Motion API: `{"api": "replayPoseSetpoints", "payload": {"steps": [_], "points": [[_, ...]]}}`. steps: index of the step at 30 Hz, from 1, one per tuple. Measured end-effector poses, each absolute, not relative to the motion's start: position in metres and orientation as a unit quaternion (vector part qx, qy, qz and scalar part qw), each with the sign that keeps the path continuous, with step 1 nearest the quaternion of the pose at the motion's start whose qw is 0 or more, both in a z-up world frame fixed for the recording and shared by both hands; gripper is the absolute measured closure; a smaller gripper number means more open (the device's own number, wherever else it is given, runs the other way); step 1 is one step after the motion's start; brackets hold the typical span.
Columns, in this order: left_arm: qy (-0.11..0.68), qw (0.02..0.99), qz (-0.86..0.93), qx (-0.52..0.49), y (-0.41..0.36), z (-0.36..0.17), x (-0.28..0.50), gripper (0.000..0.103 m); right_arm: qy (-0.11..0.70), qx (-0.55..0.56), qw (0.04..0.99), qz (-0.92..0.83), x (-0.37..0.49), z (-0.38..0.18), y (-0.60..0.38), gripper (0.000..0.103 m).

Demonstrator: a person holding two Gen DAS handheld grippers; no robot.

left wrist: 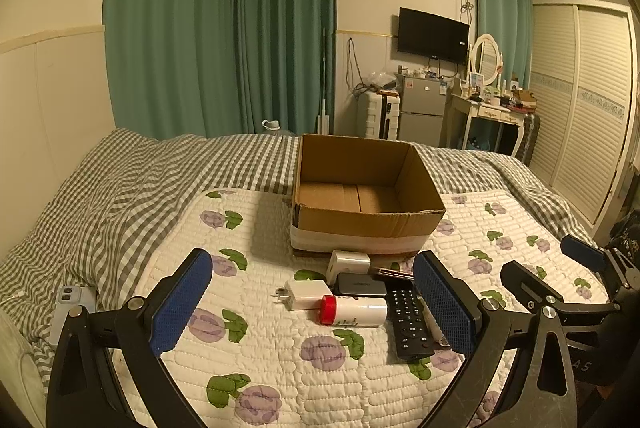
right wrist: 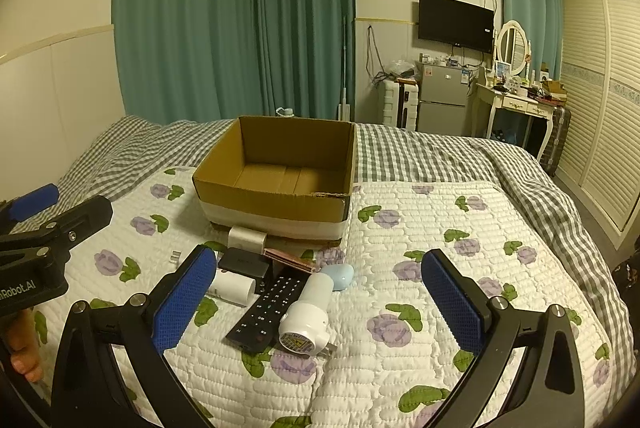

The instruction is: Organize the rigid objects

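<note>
Both grippers hover over the quilt (left wrist: pixel 280 368), left gripper (left wrist: pixel 312 304) and right gripper (right wrist: pixel 320 302) fingers wide apart, holding nothing. Clutter sits just near the cardboard box (right wrist: pixel 276 184); the remote (right wrist: pixel 266 308) lies half hidden under a white plug (right wrist: pixel 306 320).

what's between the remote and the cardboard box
In the right wrist view, a flat pink case lies between the remote and the box. A black box and a white charger sit just to its left.
</note>
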State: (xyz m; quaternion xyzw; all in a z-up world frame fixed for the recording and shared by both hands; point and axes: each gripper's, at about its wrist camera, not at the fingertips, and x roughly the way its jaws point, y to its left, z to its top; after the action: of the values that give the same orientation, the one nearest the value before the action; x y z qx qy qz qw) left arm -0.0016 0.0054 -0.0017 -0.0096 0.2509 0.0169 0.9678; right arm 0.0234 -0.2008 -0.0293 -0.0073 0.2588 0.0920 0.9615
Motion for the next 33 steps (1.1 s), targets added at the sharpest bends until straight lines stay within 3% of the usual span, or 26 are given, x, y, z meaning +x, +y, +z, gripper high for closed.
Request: {"api": "replayPoseSetpoints", "payload": {"steps": [20,33], "points": [[0.253,0.967,0.020,-0.010,0.004,-0.003,0.000,0.000,0.258,-0.007,0.961,0.097,0.024,-0.028,-0.197,0.000],[0.272,0.962,0.037,-0.010,0.005,-0.018,0.011,0.000,0.294,-0.013,0.950,0.103,0.043,-0.056,-0.194,0.003]]}}
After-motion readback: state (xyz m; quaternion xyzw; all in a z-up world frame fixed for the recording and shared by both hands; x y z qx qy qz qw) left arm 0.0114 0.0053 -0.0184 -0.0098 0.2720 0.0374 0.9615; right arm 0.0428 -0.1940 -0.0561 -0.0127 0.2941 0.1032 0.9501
